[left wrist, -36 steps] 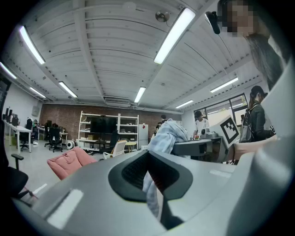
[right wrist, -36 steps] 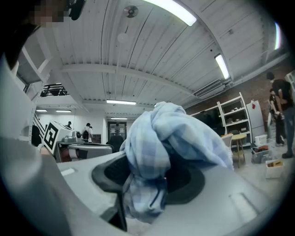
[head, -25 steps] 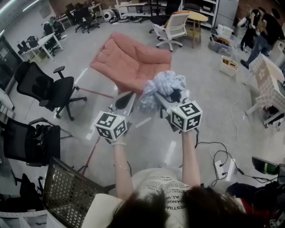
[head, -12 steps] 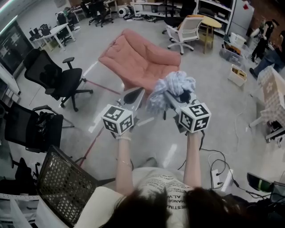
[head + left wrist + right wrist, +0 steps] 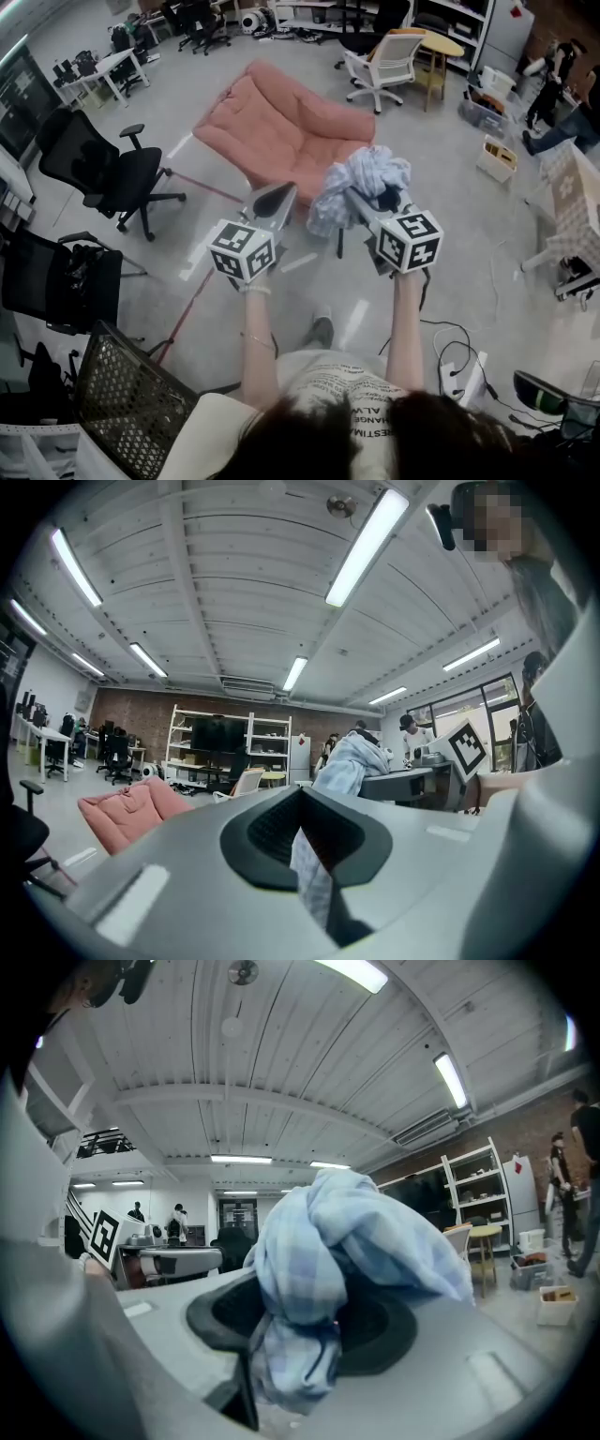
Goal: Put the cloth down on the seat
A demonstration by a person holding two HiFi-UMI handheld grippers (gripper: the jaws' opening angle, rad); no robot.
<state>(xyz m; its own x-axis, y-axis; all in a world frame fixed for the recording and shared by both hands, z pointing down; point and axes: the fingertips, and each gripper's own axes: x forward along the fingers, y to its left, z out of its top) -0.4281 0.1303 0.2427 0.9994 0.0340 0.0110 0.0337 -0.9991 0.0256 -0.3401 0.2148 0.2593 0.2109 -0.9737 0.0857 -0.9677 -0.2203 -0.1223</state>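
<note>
Pointing level, left tool (image 5: 274,199) and right tool (image 5: 368,210) both clamp the cloth (image 5: 361,178).

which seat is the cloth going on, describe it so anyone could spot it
Look at the open grey floor just beyond the cloth. The seat is the low one there, with a black office chair to its left and a white office chair behind it. It alone is pink, wide and cushioned.
</note>
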